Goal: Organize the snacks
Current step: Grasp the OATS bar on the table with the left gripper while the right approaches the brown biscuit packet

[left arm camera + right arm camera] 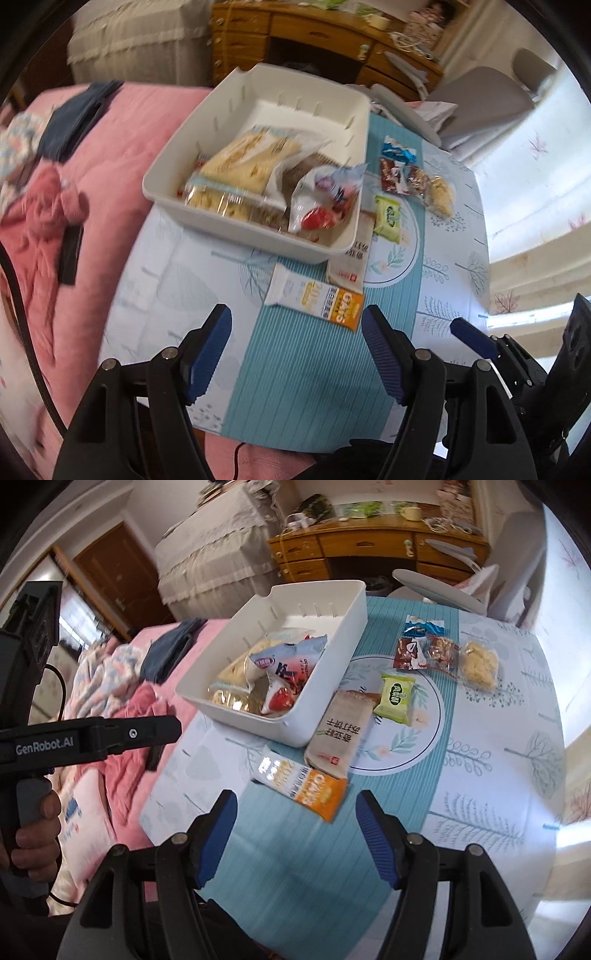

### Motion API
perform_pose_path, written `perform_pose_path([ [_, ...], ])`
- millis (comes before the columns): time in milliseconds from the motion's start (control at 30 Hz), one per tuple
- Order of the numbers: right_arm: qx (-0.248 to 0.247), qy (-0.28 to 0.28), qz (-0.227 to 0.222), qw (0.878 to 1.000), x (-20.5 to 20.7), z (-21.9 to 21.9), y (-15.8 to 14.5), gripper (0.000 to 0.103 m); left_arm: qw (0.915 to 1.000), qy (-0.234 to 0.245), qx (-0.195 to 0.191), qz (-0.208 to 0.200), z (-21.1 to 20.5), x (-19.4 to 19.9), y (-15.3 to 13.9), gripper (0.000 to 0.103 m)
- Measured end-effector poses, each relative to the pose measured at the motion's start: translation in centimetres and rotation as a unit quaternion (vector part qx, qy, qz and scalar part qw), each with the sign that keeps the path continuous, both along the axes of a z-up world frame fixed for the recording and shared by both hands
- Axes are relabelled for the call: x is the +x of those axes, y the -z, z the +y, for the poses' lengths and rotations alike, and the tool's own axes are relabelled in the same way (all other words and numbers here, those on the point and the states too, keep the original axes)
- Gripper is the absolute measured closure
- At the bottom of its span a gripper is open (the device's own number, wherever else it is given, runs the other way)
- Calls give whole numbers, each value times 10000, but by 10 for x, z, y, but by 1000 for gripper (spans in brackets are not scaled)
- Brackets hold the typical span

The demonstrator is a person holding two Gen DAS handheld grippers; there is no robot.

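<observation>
Snacks are about half sorted here, some in the bin and some loose on the table. White plastic bin sits on the blue patterned tablecloth and already holds a pile: a big pale cracker pack, a light blue and white pouch on top of it, plus something red and white near the front corner.

Outside the bin, an orange and white oat bar wrapper lies flat on the cloth just in front of it. A tan biscuit pack with dark lettering lies against the bin's corner and overlaps the oat bar's far end. A small green packet sits just beside that. Further back there's a little cluster: a blue wrapper, a dark red one, a clear pack of something brown and a clear bag of pale yellow pieces, all close together.

Left gripper hangs over the cloth with its blue pads apart, empty, oat bar just past the tips. Right gripper is the same, jaws apart and holding nothing, also short of the oat bar. A hand grips the left tool's grey handle at the edge of the right view. Pink bedding lies beside the table
</observation>
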State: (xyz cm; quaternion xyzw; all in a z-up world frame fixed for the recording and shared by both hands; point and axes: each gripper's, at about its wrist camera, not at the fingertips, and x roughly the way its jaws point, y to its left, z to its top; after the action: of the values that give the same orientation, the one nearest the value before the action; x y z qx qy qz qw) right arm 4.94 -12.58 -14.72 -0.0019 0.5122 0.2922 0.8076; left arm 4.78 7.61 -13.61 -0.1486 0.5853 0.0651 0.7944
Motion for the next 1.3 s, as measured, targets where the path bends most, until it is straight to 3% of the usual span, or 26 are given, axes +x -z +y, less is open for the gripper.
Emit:
perform_pose_path([
  [333, -669, -458, -502, 9954, 15, 8, 17, 36, 9919, -1117, -431, 420, 10, -9, 48, 29],
  [700, -678, -583, -392, 9952, 53, 39, 61, 36, 9595, -2511, -1014, 780, 30, 2, 112, 29],
  [1100, -704, -533, -183, 9959, 76, 61, 102, 36, 9348, -3188, -1280, 898, 29, 15, 146, 29],
  [1300, -600, -566, -188, 9964, 86, 67, 112, 36, 9306, -3247, -1346, 1023, 21, 26, 160, 29],
])
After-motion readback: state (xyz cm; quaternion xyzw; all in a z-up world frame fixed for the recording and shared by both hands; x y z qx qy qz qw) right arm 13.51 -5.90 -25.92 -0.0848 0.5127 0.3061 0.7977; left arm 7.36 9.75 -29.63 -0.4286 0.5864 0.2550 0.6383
